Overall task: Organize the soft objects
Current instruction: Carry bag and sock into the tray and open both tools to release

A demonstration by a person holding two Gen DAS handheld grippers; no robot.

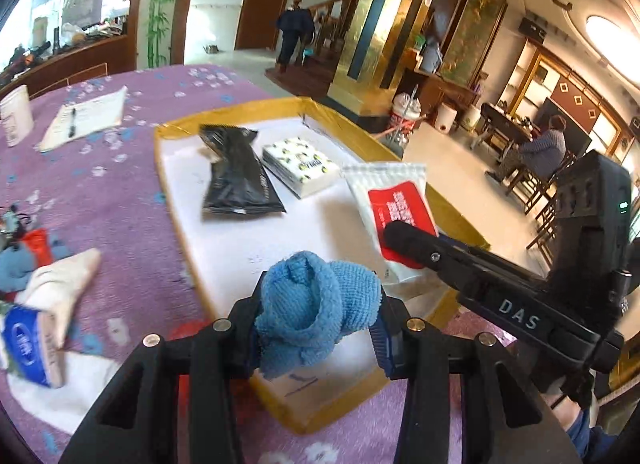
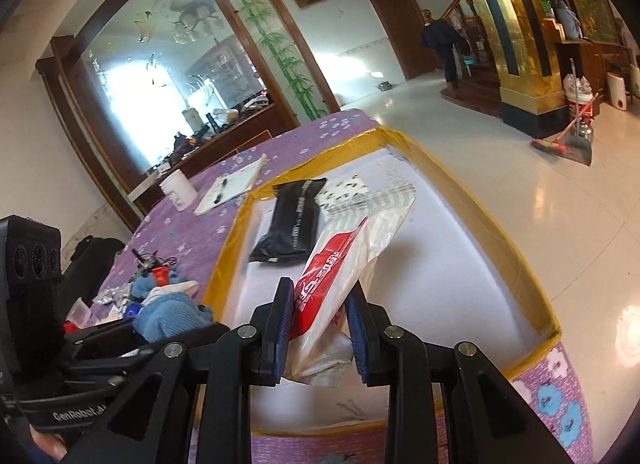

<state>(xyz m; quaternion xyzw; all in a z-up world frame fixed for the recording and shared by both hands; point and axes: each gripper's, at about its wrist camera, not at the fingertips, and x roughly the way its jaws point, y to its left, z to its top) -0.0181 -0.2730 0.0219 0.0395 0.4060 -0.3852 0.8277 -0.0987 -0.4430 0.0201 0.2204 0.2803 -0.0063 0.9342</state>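
The left gripper [image 1: 316, 328] is pinching a bunched blue cloth [image 1: 316, 304] over the yellow-rimmed tray [image 1: 168, 168] while the right gripper [image 2: 318, 332] is clamping a red-and-white packet [image 2: 336, 268], which, hanging tilted, could be slipping free.

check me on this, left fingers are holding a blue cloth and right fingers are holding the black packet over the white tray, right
Not quite. The right gripper is shut on the white packet with the red label, not the black packet, which lies flat in the white tray; the right wrist view shows it. The rest holds: the left gripper is shut on the blue cloth.
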